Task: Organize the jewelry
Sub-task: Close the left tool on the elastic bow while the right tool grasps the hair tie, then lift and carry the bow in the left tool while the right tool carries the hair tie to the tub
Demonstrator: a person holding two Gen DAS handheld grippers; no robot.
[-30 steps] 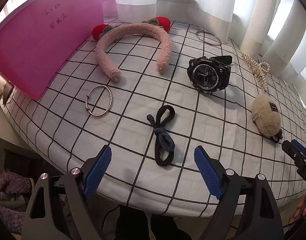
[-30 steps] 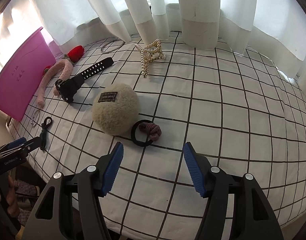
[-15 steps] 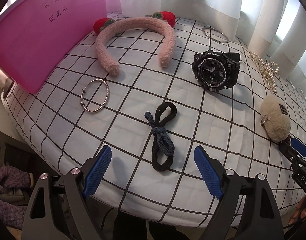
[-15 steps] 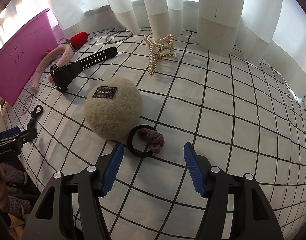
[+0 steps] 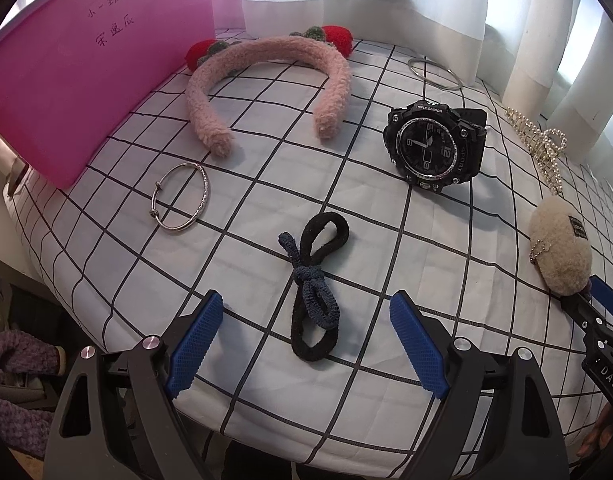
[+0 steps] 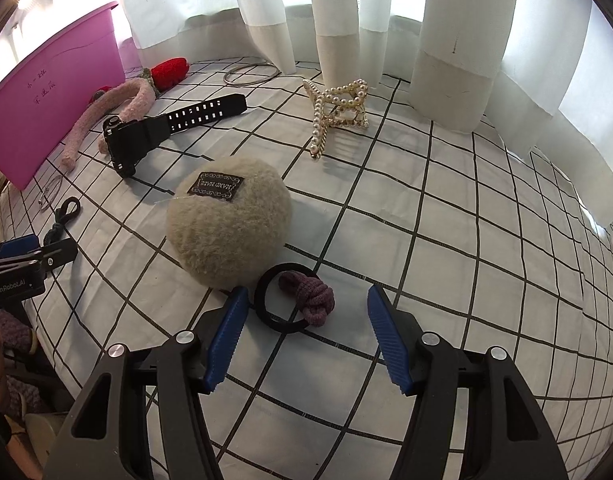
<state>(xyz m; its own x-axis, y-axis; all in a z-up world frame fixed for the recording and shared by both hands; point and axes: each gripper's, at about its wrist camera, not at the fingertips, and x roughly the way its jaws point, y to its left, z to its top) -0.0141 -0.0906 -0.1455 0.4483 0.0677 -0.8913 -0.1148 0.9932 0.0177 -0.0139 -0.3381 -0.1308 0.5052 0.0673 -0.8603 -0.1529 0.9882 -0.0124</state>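
White curtains backed the checked cloth point(image 5: 266, 168). Left gripper point(image 5: 306, 344) hung spread, empty, over the black hair tie point(image 5: 316, 288); right gripper point(image 6: 306, 338) hung spread, empty, by a ring tie point(image 6: 294, 300).

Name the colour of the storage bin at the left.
Pink bin, with handwriting on its side; clearest in the left wrist view.

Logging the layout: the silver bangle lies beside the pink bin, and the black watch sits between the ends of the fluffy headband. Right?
Not quite. The left wrist view shows the black watch lying to the right of the fluffy headband, outside its ends. The silver bangle does lie beside the pink bin.
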